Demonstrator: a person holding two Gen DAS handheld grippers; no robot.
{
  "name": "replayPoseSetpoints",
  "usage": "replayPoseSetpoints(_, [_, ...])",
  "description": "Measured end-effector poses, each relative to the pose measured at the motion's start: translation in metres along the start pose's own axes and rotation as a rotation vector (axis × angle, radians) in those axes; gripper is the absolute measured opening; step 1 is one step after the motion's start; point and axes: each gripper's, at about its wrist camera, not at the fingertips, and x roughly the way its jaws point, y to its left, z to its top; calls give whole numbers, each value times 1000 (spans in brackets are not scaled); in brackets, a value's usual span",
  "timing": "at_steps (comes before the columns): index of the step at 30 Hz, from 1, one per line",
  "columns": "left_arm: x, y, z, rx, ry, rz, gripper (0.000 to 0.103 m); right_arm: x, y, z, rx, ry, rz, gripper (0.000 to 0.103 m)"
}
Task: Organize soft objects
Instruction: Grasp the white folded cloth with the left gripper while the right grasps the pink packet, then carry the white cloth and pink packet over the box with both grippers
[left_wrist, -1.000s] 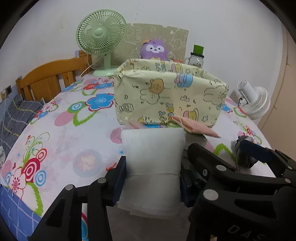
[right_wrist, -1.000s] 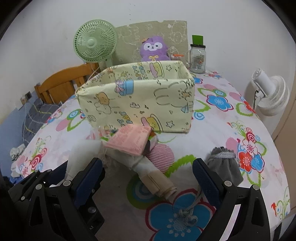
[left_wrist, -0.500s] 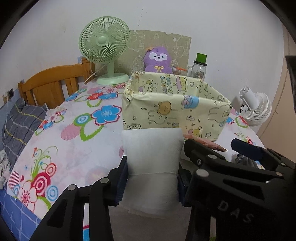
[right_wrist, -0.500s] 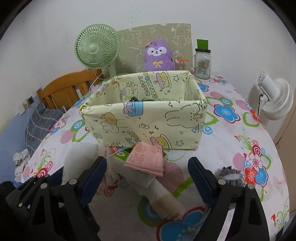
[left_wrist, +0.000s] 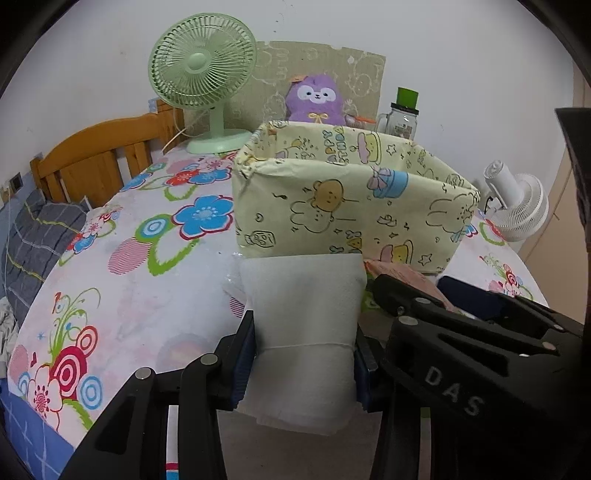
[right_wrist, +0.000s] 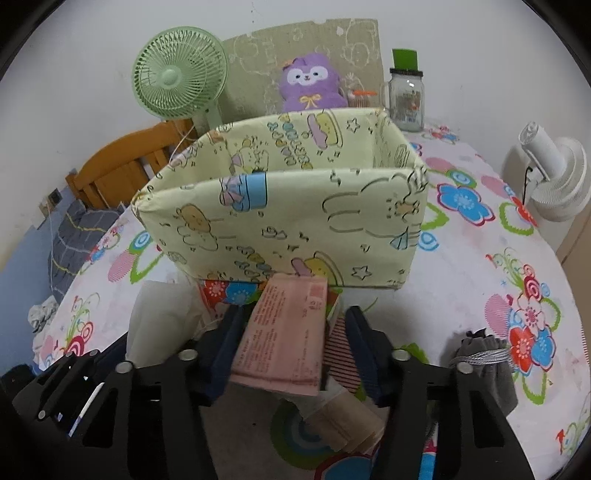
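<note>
holding one soft thing each, both tongs faced the yellow cartoon box (left_wrist: 354, 206), likely so the things could drop in. the left gripper (left_wrist: 304, 360) was squeezed shut on a white folded cloth (left_wrist: 303, 325), sticking up between its fingers. the right gripper (right_wrist: 291, 350) was pinched on a pink tissue pack (right_wrist: 286, 332), just near the box's near wall.

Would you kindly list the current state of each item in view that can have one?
left gripper: shut on white folded cloth, held upright.
right gripper: shut on pink packet.
fabric storage box: open-topped, upright on the table.
grey drawstring pouch: cinched shut, lying on the table.
green fan: blades not blurred.
glass jar: lidded, upright.
</note>
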Motion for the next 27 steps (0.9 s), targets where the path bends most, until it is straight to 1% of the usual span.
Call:
replayPoseSetpoints(2, [2,-2,-1,7,5,-1,46,1,1,-1,-4,1,7,48])
replayPoseSetpoints(4, [2,-2,-1,9,7,-1,46,0,4,-2,-18,-7,-5,47])
replayPoseSetpoints(8, [0,-2,0,14,4,3,45,-3,4,-1,-20,-13,-4,44])
replayPoseSetpoints(21, [-32,-8,5,20,-63,1,44,-41,7,0,-35,-92,-16,43])
replayPoseSetpoints(27, [-47,-13,13,33,-101,-4,44,-62,5,6,-29,-135,-22,43])
